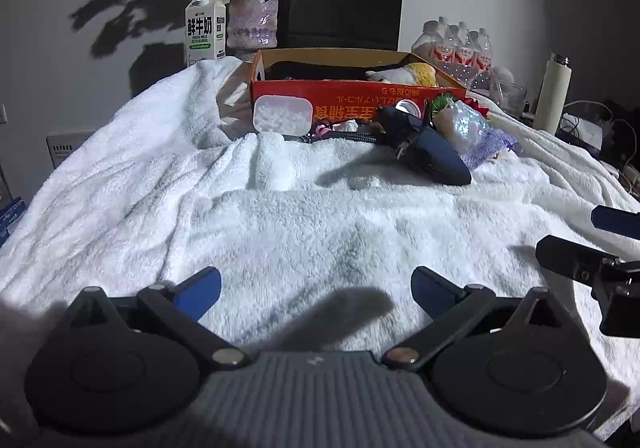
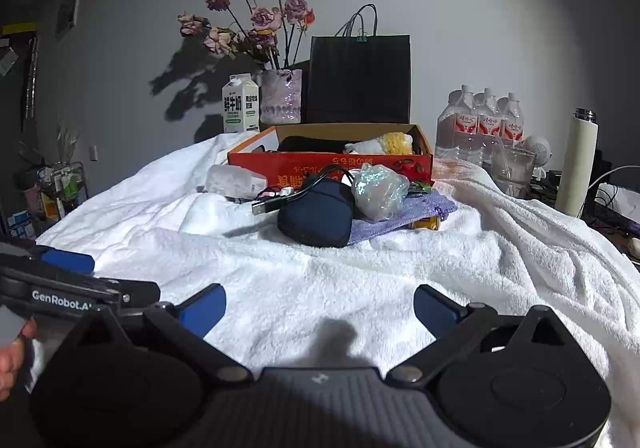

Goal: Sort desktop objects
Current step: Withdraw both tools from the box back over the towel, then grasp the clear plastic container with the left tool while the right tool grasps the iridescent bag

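Note:
An orange cardboard box [image 1: 356,97] [image 2: 320,163] stands open at the far side of a white towel [image 1: 280,215] [image 2: 360,268], holding dark cloth and a plush toy [image 1: 404,73]. Before it lie a clear plastic case of white beads [image 1: 282,115] [image 2: 236,179], a dark blue pouch [image 1: 428,149] [image 2: 318,209] with a black USB cable [image 2: 268,205], a shiny crinkled bag [image 1: 464,125] [image 2: 378,189] and a purple cloth [image 2: 400,217]. My left gripper [image 1: 316,294] and right gripper [image 2: 320,310] are both open over bare towel, well short of the pile.
Along the wall behind stand a milk carton [image 1: 205,29], a vase of flowers [image 1: 253,17] and a black paper bag [image 1: 346,1]. Water bottles [image 2: 480,119], a glass [image 2: 512,169] and a white flask [image 2: 578,163] crowd the right, with cables beyond.

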